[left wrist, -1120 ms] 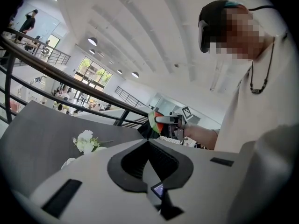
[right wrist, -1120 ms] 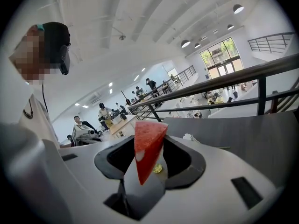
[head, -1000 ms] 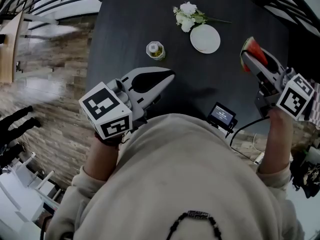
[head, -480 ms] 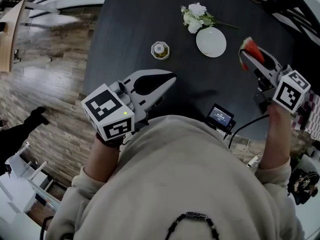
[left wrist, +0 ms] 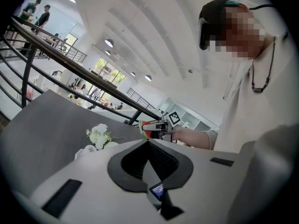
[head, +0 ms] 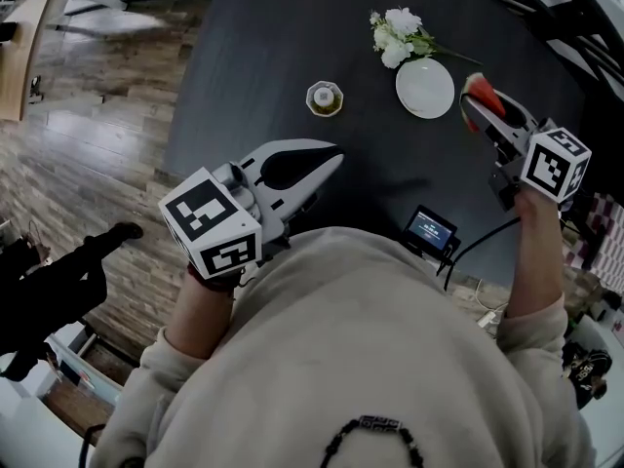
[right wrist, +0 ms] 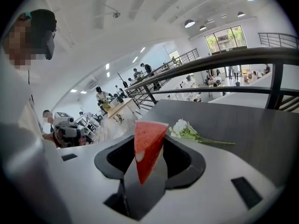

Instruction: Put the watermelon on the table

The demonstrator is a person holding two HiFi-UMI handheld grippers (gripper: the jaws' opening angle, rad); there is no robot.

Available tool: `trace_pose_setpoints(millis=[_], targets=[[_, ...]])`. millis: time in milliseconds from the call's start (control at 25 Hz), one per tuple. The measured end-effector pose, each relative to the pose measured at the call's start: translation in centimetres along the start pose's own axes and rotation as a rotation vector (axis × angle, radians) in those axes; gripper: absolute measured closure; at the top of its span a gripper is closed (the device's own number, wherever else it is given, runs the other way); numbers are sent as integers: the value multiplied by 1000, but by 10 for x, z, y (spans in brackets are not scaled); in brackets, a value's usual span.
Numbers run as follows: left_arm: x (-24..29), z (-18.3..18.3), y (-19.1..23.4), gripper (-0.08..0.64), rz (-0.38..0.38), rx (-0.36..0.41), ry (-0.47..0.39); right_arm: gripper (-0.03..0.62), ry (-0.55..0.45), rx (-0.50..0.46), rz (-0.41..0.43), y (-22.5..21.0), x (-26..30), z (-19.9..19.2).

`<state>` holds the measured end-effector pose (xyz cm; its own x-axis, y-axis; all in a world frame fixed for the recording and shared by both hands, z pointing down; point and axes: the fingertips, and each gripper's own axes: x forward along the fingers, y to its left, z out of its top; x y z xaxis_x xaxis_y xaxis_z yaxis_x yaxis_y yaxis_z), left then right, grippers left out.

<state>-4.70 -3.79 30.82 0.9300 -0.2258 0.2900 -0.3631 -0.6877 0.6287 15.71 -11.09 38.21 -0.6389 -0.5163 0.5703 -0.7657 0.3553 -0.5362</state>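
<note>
I'm clamping the watermelon (head: 482, 89) in the right gripper (head: 478, 107), upper right, over the table (head: 263, 66) for setting down; the left gripper (head: 330, 155) is waiting clenched, empty.

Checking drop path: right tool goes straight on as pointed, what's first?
Likely the plate, or table just before it: the right tool, holding the watermelon, tilts down. Depth unclear.

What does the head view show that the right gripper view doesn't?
Only the head view: the small jar, the white plate and the small screen. Only the right gripper view: ceiling lights and people standing in the hall beyond. Both: the watermelon slice, the white flowers and the dark table.
</note>
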Motion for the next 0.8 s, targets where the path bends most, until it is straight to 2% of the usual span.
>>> trace_pose_setpoints(millis=[520, 800], targets=[[-9, -12, 9, 558, 54, -51, -13, 394, 110, 32, -47, -57, 52, -37], [-19, -17, 14, 558, 94, -73, -28, 394, 180, -9, -70, -79, 84, -48]])
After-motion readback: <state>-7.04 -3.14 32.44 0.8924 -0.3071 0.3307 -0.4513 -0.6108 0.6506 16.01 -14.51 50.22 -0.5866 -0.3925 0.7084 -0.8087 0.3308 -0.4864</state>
